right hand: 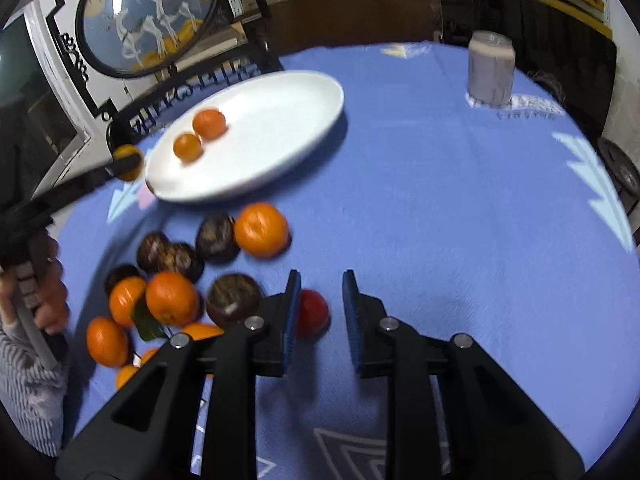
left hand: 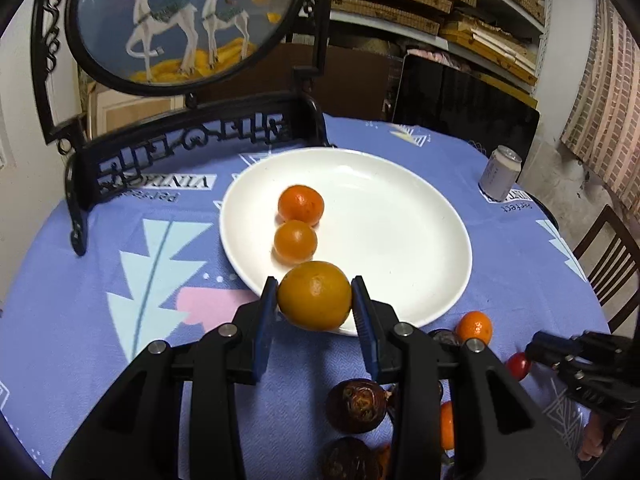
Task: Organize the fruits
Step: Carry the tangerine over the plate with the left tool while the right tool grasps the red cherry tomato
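Observation:
My left gripper (left hand: 315, 294) is shut on an orange (left hand: 315, 295) and holds it over the near rim of the white plate (left hand: 400, 240). Two small oranges (left hand: 300, 205) lie on the plate. In the right wrist view the plate (right hand: 280, 120) is far left, with the held orange (right hand: 127, 162) beside its rim. My right gripper (right hand: 319, 296) is open, just above the table. A small red fruit (right hand: 313, 312) sits beside its left finger. A pile of oranges (right hand: 171, 298) and dark brown fruits (right hand: 234, 300) lies to the left.
A black ornate stand with a round deer picture (left hand: 180, 20) stands behind the plate. A drink can (left hand: 500, 176) stands at the far right of the blue tablecloth. A wooden chair (left hand: 608, 256) is beyond the table's right edge.

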`<act>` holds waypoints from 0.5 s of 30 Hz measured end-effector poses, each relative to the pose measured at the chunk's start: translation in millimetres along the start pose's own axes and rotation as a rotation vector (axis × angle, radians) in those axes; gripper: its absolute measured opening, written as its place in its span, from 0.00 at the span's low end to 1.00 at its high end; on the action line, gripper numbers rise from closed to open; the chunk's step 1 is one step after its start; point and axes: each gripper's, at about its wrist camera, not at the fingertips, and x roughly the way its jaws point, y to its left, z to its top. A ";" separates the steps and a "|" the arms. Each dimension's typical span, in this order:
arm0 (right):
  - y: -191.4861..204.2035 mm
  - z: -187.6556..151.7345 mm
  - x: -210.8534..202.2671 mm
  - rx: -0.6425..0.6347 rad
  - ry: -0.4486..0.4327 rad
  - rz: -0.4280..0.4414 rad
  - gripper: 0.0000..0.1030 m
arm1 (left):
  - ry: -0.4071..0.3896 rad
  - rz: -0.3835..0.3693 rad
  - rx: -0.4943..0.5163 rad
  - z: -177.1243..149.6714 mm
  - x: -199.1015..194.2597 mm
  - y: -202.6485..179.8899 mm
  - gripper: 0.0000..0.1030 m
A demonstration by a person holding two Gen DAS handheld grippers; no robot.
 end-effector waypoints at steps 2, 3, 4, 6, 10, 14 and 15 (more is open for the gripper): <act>2.7 -1.0 -0.8 -0.014 -0.003 0.008 0.22 | -0.004 0.000 -0.002 -2.0 -4.9 1.0 0.36; 4.7 -1.8 -1.6 -0.022 -0.002 0.019 0.22 | -0.005 0.002 -0.001 -3.1 -6.3 1.3 0.36; 6.7 -2.8 -1.9 -0.026 0.001 0.032 0.24 | -0.004 0.005 0.000 -4.5 -7.0 1.7 0.36; 12.5 -5.8 -0.5 -0.035 0.013 0.065 0.28 | 0.001 0.005 0.002 -6.1 -6.3 1.2 0.36; 23.0 -12.9 6.8 -0.054 0.051 0.096 0.30 | 0.002 0.005 0.018 -7.8 -5.6 -1.5 0.36; 27.7 -16.5 6.5 -0.075 0.047 0.079 0.29 | 0.002 0.002 0.027 -7.2 -5.5 -2.6 0.36; 27.5 -16.7 7.2 -0.074 0.049 0.081 0.29 | 0.003 0.001 0.028 -7.3 -5.1 -2.5 0.36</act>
